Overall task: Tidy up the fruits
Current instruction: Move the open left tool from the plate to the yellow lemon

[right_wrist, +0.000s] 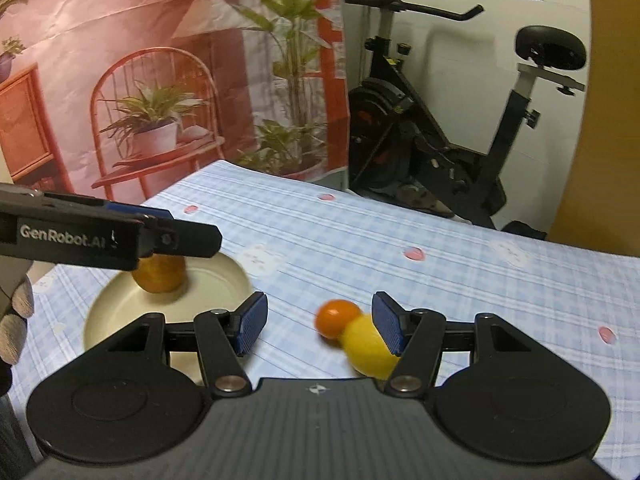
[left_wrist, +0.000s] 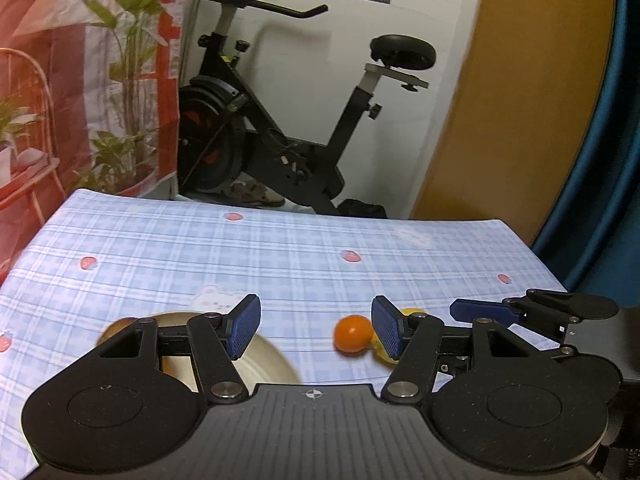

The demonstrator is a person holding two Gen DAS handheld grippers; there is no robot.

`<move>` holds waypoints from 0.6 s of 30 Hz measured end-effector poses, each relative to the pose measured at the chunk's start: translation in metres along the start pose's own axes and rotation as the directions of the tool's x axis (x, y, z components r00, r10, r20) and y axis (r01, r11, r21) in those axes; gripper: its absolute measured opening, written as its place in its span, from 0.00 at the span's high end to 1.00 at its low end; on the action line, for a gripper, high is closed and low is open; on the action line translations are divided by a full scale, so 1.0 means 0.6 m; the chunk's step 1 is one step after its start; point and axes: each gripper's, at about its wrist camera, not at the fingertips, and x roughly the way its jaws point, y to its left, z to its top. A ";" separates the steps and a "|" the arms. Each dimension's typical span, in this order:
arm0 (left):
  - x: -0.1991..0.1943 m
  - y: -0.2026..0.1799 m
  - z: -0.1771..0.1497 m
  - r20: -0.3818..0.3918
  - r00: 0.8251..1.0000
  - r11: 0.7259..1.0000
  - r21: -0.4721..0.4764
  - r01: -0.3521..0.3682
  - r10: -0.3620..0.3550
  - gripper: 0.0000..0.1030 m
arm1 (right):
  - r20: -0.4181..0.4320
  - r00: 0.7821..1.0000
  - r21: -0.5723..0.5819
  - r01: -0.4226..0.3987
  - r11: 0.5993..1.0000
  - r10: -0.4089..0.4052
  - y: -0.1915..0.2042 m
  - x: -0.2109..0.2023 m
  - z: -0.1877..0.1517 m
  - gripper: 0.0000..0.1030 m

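A small orange fruit point(right_wrist: 336, 317) and a yellow lemon point(right_wrist: 370, 346) lie touching on the blue checked tablecloth point(right_wrist: 440, 280). A cream plate point(right_wrist: 224, 280) to their left holds a larger orange fruit point(right_wrist: 160, 276). My right gripper point(right_wrist: 318, 328) is open and empty, its right finger just in front of the lemon. My left gripper point(left_wrist: 316, 328) is open and empty above the table; it shows from the side in the right wrist view point(right_wrist: 160, 236), over the plate. In the left wrist view the orange fruit point(left_wrist: 352, 334) sits by the right pad, the lemon point(left_wrist: 412, 314) mostly hidden, the plate point(left_wrist: 268, 364) behind the left finger.
An exercise bike point(left_wrist: 280, 120) stands past the table's far edge. A printed backdrop with plants and a chair point(right_wrist: 160, 100) hangs on the left. A wooden door point(left_wrist: 520, 100) is at the right. A gloved hand point(right_wrist: 16, 320) holds the left gripper.
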 end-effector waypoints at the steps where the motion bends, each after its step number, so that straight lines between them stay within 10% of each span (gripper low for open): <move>1: 0.004 -0.005 0.000 -0.003 1.000 1.000 0.003 0.003 -0.003 0.38 | -0.002 1.000 0.003 0.004 1.000 -0.004 -0.006 0.000 -0.001 0.40; 18: 0.060 -0.023 0.000 -0.096 0.994 0.998 -0.029 0.052 -0.055 0.38 | -0.037 0.998 0.020 0.044 0.999 -0.043 -0.074 0.004 -0.037 0.40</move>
